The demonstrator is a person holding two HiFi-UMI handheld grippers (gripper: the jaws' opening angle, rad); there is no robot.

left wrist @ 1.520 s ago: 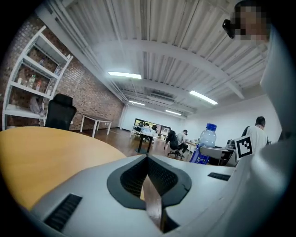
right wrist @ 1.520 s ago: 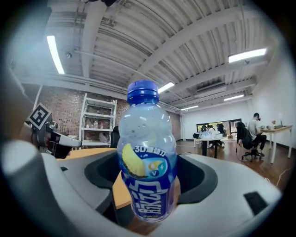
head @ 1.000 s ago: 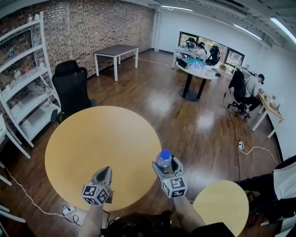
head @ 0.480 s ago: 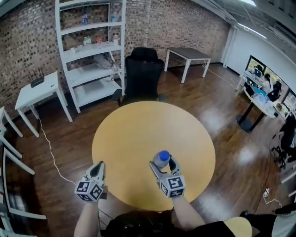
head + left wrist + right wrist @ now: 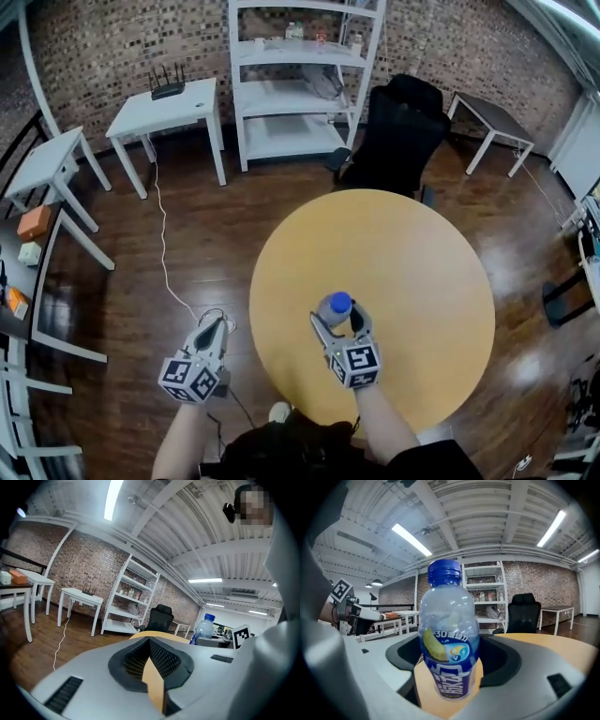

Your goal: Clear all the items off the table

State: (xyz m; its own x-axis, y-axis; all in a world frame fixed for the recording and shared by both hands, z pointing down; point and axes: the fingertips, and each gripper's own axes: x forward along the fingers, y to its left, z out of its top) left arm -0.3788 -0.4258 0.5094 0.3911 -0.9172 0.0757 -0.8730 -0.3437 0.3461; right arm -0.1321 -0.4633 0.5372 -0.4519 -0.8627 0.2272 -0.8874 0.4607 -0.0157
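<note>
**Bottle gripped by right gripper; table otherwise bare.**
The right gripper [image 5: 339, 321], lower centre of the head view, has its jaws clamped on the upright blue-capped bottle [image 5: 335, 307], over the near part of the round table [image 5: 422, 262]. The left gripper [image 5: 215, 328], lower left and off the table's edge, has its jaws together and empty. No other item shows on the tabletop, so the judged remainder is to carry the bottle away.

Office space: brick wall [image 5: 103, 47], white shelving [image 5: 302, 94], office chair [image 5: 401, 131], side tables [image 5: 164, 110]
</note>
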